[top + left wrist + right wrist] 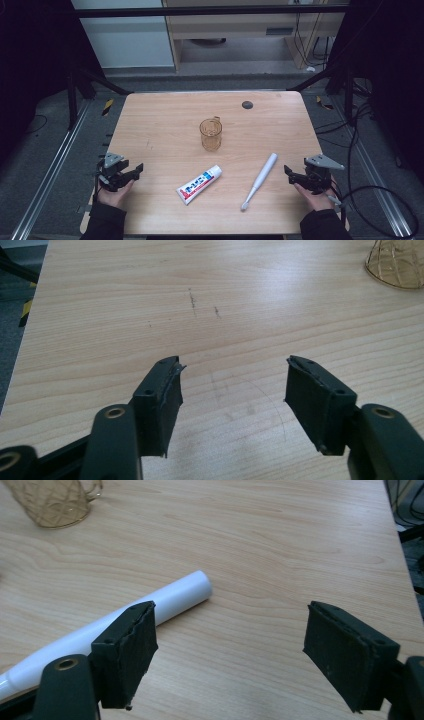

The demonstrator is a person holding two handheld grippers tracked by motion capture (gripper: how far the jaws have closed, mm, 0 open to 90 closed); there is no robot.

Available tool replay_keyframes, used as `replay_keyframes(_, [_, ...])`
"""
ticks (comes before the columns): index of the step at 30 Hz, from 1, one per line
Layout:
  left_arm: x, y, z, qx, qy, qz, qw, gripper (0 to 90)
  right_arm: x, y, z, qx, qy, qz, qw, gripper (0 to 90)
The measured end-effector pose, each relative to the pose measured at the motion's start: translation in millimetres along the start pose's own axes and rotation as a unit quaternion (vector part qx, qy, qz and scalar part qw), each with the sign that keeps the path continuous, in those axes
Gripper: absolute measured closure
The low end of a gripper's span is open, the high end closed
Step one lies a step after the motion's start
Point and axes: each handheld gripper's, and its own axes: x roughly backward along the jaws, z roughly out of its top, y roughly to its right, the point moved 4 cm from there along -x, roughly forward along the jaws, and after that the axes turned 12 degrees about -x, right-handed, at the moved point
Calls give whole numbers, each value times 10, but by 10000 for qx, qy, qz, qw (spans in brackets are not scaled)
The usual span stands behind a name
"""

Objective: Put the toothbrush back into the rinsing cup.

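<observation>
An amber glass mug (211, 133) stands upright near the middle of the wooden table (165, 115). In front of it lie a white toothpaste tube (199, 184) and a white toothbrush (259, 180), both flat on the wood. My left gripper (136, 170) rests at the table's left front, open, with bare wood between its jaws (232, 385); the mug's base (396, 262) is far off at upper right there. My right gripper (289, 173) sits at the right front, open. In the right gripper view (230, 625) the toothbrush handle (165, 602) lies just behind the left jaw, untouched.
A small dark round cap (247, 104) sits in the table near its far right. Black frame posts and cables (360, 150) flank the table on both sides. The person's sleeves (102, 220) come in from the bottom edge.
</observation>
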Motion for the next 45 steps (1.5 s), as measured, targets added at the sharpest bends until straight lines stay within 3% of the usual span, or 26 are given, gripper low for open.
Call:
replay_keyframes(9, [104,59,-75,-110,-39,14,9999,423,75,-248,-8,158,-198,540,9982,318])
replay_keyframes(13, [129,67,-85,-96,41,32,9999,422,58,-359,-16,290,-309,677,9968,336])
replay_keyframes(18, [99,95,-98,-112,-34,-44,9999,436,51,-501,-49,374,-444,868,9945,371])
replay_keyframes(31, [73,130,-102,-253,-139,-46,9996,429,91,-688,-203,605,-859,1184,9874,550])
replay_keyframes(32, [68,136,-103,-265,-157,-29,9995,428,106,-734,-247,678,-953,1247,9853,595])
replay_keyframes(37, [70,147,-95,-315,-160,-7,9994,428,89,-816,-328,779,-1087,1388,9813,678])
replay_keyframes(45, [53,156,-92,-354,-183,-3,9992,427,-10,-895,-406,923,-1224,1432,9778,797])
